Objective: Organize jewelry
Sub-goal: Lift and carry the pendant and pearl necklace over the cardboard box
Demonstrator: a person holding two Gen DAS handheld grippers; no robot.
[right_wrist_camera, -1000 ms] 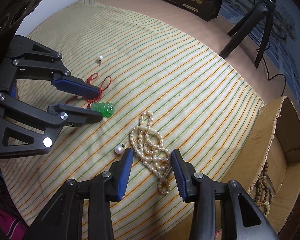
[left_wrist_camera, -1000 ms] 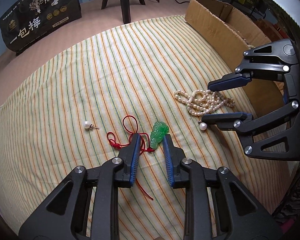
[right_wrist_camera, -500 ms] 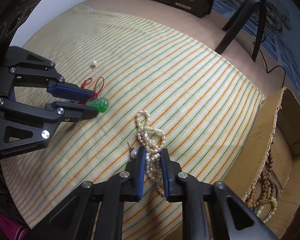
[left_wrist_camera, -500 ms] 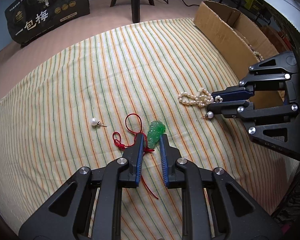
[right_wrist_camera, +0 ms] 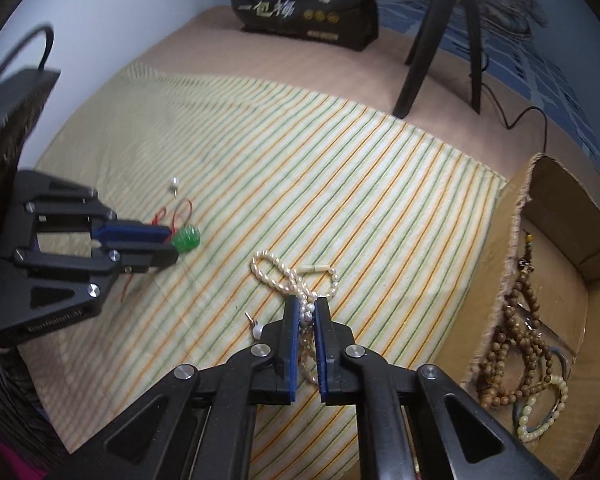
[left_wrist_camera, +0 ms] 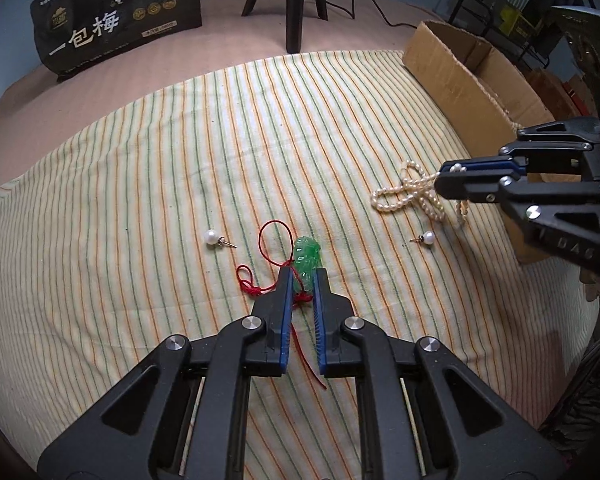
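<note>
My left gripper (left_wrist_camera: 302,276) is shut on a green jade pendant (left_wrist_camera: 307,256) with a red cord (left_wrist_camera: 268,240), on the striped cloth (left_wrist_camera: 180,160). It also shows in the right wrist view (right_wrist_camera: 172,246) holding the pendant (right_wrist_camera: 186,239). My right gripper (right_wrist_camera: 307,306) is shut on a pearl necklace (right_wrist_camera: 284,276), whose free loops trail on the cloth. In the left wrist view that gripper (left_wrist_camera: 446,178) holds the necklace (left_wrist_camera: 404,192) raised. One pearl earring (left_wrist_camera: 211,237) lies left of the pendant. Another earring (left_wrist_camera: 427,237) lies below the necklace.
A cardboard box (right_wrist_camera: 560,240) at the right holds wooden bead strands (right_wrist_camera: 516,340) and a pale bracelet (right_wrist_camera: 540,412); it also shows in the left wrist view (left_wrist_camera: 460,76). A black bag (left_wrist_camera: 120,12) and a tripod (left_wrist_camera: 296,0) stand at the back.
Both grippers closed: left on the pendant, right on the pearl necklace. The right gripper lifted the necklace, dragging it off the nearby earring.
</note>
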